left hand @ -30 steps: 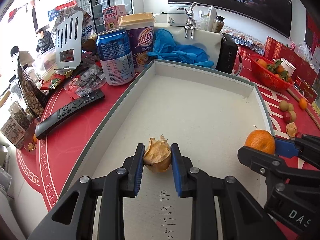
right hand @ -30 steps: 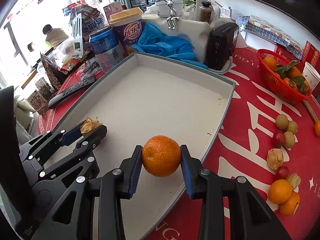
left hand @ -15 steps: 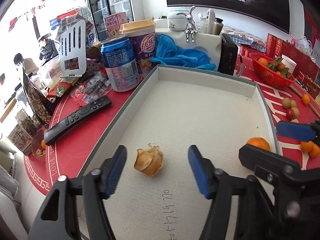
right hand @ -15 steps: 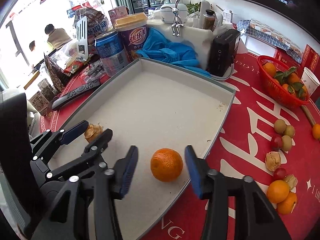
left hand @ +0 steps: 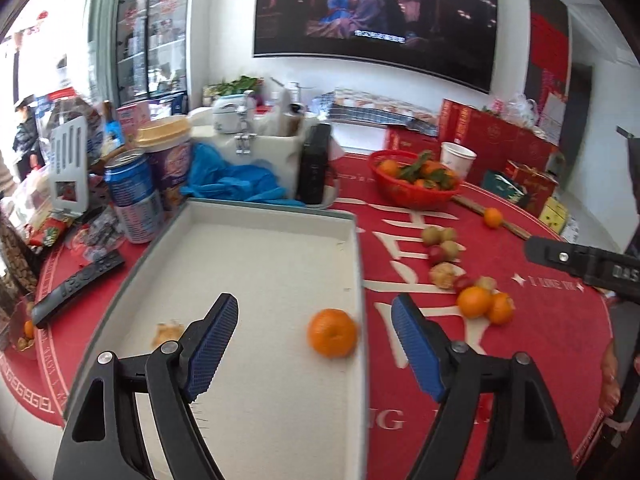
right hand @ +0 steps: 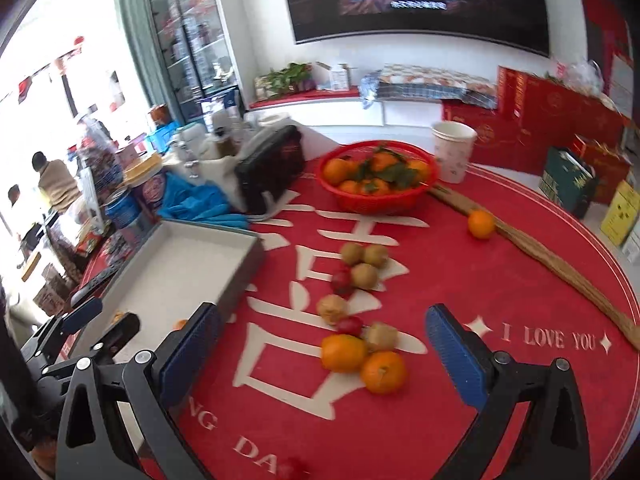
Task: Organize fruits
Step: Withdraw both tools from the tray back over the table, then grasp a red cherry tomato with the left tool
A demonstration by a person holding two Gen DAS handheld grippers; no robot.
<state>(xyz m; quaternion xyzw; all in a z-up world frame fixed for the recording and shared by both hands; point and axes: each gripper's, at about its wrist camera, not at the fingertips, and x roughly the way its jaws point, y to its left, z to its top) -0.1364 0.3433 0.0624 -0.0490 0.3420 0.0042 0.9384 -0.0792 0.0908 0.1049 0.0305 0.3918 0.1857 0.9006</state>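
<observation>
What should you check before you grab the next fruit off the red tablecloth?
1. Right gripper open and holding nothing: ok.
2. Left gripper open and holding nothing: ok.
3. Orange already sitting inside the tray: ok, close to the right wall.
4. Husked fruit in the tray too: ok, though it looks blurry.
5. Fruit ahead to pick: ok, two oranges lie touching on the tablecloth between the right gripper's fingers.
6. Room to close on one orange only: not ok, they touch each other, and a small husked fruit sits right behind.
</observation>
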